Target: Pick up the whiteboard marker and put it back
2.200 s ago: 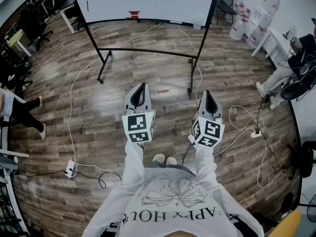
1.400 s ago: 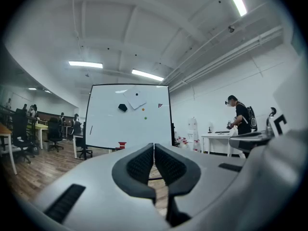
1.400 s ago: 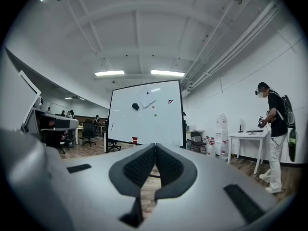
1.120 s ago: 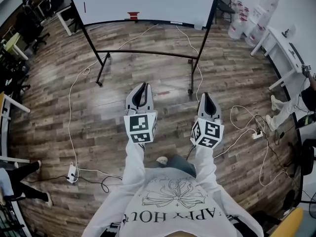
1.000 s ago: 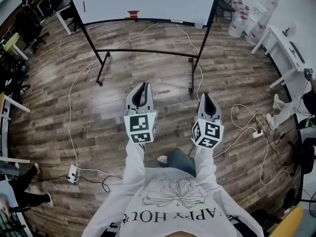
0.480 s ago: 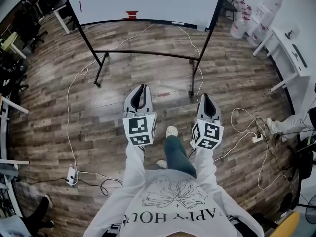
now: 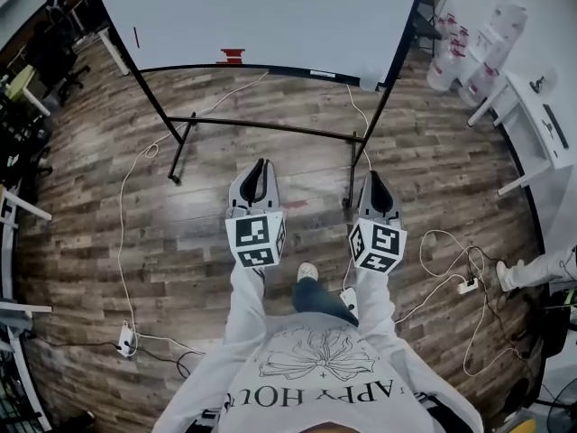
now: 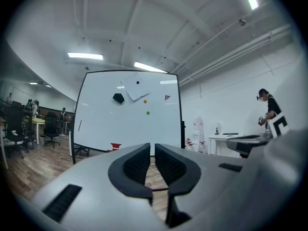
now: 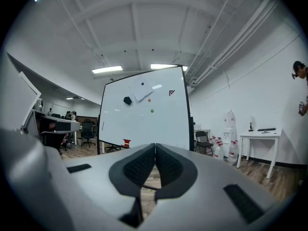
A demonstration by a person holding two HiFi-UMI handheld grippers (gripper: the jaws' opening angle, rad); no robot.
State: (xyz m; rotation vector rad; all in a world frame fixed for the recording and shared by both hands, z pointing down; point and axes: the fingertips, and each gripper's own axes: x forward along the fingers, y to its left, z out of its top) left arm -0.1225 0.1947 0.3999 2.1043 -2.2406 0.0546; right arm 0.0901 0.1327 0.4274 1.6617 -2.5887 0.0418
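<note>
A white whiteboard on a black wheeled stand fills the far side of the head view. A thin dark stick that may be the marker sits near its left edge; it also shows as the same thin stick in the left gripper view. A small red object rests on the board's bottom rail. My left gripper and right gripper are held side by side above the wooden floor, well short of the board. Both are shut with nothing in them; the left gripper shows only a thin slit, the right gripper none.
White cables trail over the floor to a power strip and another plug block. The stand's lower bar crosses ahead. A white table and water bottles stand right. A person's leg shows at right.
The whiteboard has drawn nearer and larger as the person stepped forward. Both grippers keep the same pose, shut and empty. People at the sides have moved away.
</note>
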